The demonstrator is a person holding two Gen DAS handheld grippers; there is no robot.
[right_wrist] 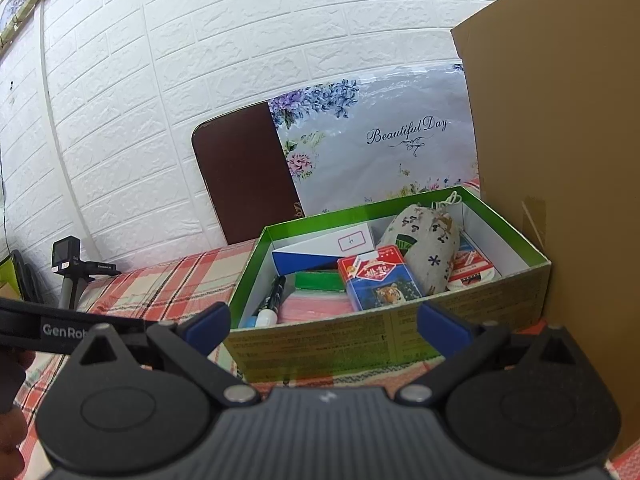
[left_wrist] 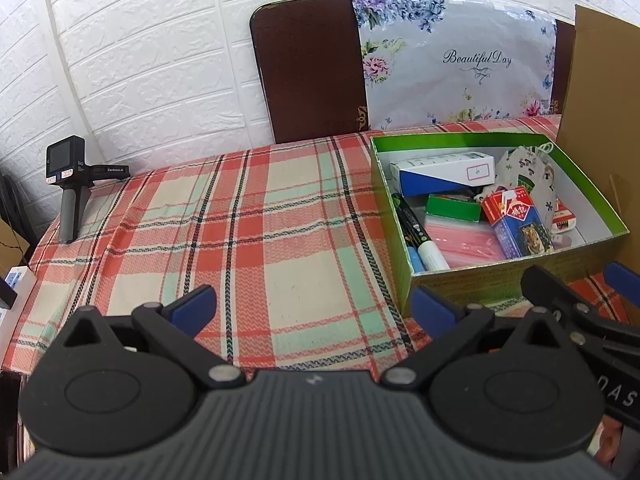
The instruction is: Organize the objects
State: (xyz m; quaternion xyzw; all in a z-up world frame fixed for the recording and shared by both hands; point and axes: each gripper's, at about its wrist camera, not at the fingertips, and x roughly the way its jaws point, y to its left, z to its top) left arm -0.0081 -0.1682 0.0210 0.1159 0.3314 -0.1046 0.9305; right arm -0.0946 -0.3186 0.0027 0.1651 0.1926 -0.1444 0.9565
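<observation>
Ribbed black left gripper (left_wrist: 314,304) nearest lens, blue-padded fingers spread apart, empty, over woven plaid tablecloth (left_wrist: 256,216). Right gripper (right_wrist: 324,322) likewise spread, empty, just before green cardboard box (right_wrist: 360,344). Box near tablecloth's right end holds glossy card pack (right_wrist: 378,284), printed fabric pouch (right_wrist: 426,236), markers (left_wrist: 416,232), white-blue carton (left_wrist: 444,172). Plain cardboard sheet (right_wrist: 560,120) stands beside.

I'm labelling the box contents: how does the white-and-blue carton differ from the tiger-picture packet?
The white-and-blue carton is longer and lies on its side along the back of the green box; the tiger-picture packet is shorter and leans tilted near the front. The carton is plain white with a blue wedge and a small red-outlined label; the packet is red and blue with printed characters. Both are rectangular and sit inside the box.
</observation>
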